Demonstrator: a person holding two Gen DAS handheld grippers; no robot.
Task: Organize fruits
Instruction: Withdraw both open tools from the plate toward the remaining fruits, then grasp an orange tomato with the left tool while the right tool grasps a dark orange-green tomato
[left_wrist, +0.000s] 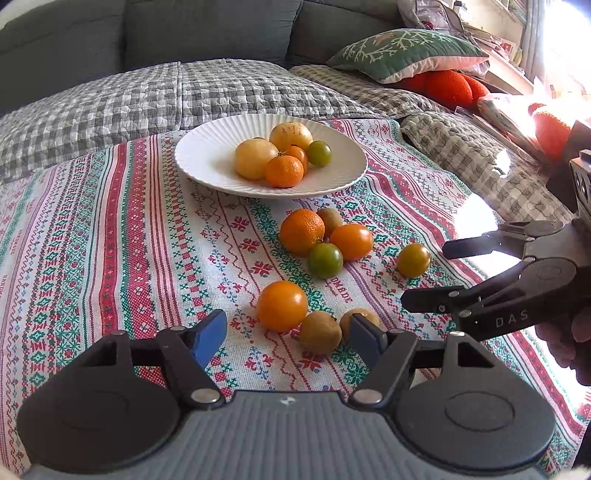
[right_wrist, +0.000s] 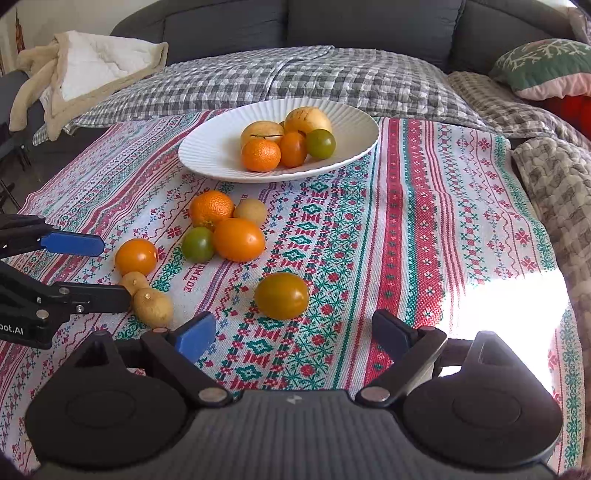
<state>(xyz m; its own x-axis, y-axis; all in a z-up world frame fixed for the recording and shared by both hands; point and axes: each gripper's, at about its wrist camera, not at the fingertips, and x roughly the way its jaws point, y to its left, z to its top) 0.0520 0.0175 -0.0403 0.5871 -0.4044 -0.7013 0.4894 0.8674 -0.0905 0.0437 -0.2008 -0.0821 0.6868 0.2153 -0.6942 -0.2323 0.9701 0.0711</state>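
Both tools wide open and empty right now: left tool (left_wrist: 288, 334) hanging low over the near edge of the worktop (right_wrist: 424, 229) by the orange tomato (left_wrist: 282, 305) and two kiwis (left_wrist: 320, 332), right tool (right_wrist: 293, 332) lined up on the lone greenish tomato (right_wrist: 281, 295) just ahead of it. Plate (right_wrist: 221, 147) near the far edge already holding five fruits, eight more loose on the cloth. Probably best to drop straight down around the lone tomato, squeeze gently since it looks soft, then set it in the bare left part of the plate.
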